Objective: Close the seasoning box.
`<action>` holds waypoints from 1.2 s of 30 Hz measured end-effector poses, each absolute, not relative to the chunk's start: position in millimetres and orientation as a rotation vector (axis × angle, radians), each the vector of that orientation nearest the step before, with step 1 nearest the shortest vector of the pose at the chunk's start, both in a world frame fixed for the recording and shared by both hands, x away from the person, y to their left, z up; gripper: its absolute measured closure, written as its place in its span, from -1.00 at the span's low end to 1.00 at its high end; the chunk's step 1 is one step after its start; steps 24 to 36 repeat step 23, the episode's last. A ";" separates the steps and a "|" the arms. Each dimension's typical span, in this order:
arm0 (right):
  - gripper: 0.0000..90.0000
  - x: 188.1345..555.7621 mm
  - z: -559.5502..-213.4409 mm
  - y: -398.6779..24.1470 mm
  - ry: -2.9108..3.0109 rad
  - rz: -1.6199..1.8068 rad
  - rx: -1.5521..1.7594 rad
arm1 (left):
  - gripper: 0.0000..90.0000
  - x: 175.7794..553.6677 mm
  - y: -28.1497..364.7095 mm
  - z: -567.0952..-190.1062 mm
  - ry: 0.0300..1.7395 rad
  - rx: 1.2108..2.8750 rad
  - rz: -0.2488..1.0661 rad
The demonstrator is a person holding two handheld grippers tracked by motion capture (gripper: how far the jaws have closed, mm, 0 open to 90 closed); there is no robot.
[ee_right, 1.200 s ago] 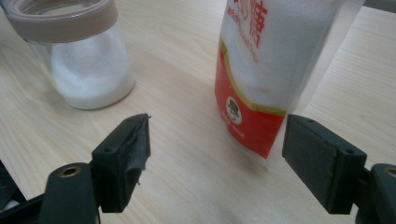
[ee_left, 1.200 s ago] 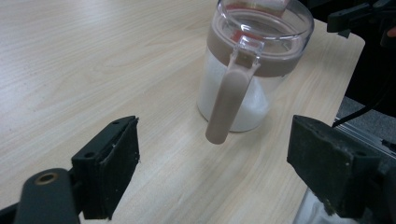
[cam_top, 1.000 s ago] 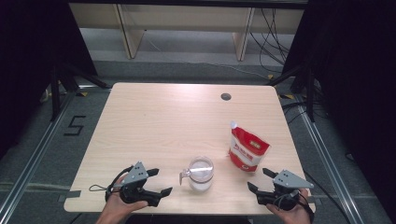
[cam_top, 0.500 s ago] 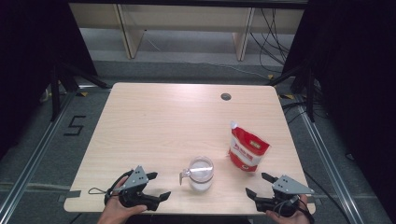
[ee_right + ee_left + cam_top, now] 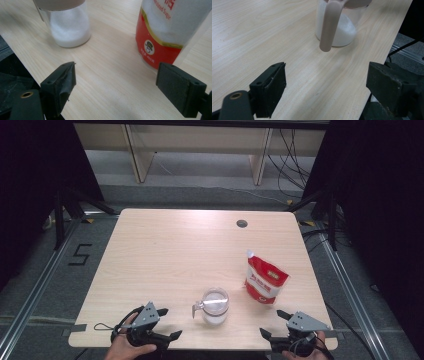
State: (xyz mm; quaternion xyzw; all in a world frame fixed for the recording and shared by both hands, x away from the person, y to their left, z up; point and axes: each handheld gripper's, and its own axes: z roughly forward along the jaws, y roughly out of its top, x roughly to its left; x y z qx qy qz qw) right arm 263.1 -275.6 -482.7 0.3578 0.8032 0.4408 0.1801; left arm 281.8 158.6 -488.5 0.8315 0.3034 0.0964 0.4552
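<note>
A clear jar (image 5: 214, 306) stands near the front edge of the table (image 5: 165, 250), about in the middle. It has a lid on top and a long handle (image 5: 329, 25) on its left side. White powder (image 5: 68, 33) lies heaped in its bottom. To the right of the jar, and a bit farther back, a red and white bag (image 5: 265, 281) stands up. Through its clear part you can see white grains inside. The jar and the bag are near each other but do not touch.

The left gripper (image 5: 155, 324) sits at the front left, just left of the jar. Its jaws are apart with nothing between them. The handle is straight ahead of it, with bare table in between.

The right gripper (image 5: 274, 324) sits at the front right, just in front of the bag. Its jaws have just been opening and stand wide apart, with only bare table between them.

Far back on the table is a small dark round hole (image 5: 242, 223).
</note>
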 end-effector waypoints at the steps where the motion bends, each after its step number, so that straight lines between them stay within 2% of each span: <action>1: -0.62 263.1 -482.7 -275.6 2.270 1.246 1.011 | -0.65 281.8 158.6 -488.5 0.749 2.051 0.238; 3: -0.62 262.2 -483.3 -276.1 2.266 1.221 1.034 | -0.65 283.1 158.8 -489.3 0.705 2.084 0.269; 9: -0.62 262.9 -485.2 -274.7 2.278 1.200 1.020 | -0.65 280.4 153.6 -491.9 0.742 2.042 0.248; 13: -0.62 263.4 -485.9 -274.3 2.289 1.205 1.015 | -0.65 283.1 156.9 -490.7 0.688 2.101 0.276; 15: -0.63 264.3 -486.6 -274.5 2.296 1.210 1.009 | -0.65 281.9 154.5 -491.8 0.708 2.060 0.270; 36: -0.63 264.2 -487.1 -274.8 2.291 1.195 1.012 | -0.65 283.5 155.6 -491.8 0.706 2.084 0.298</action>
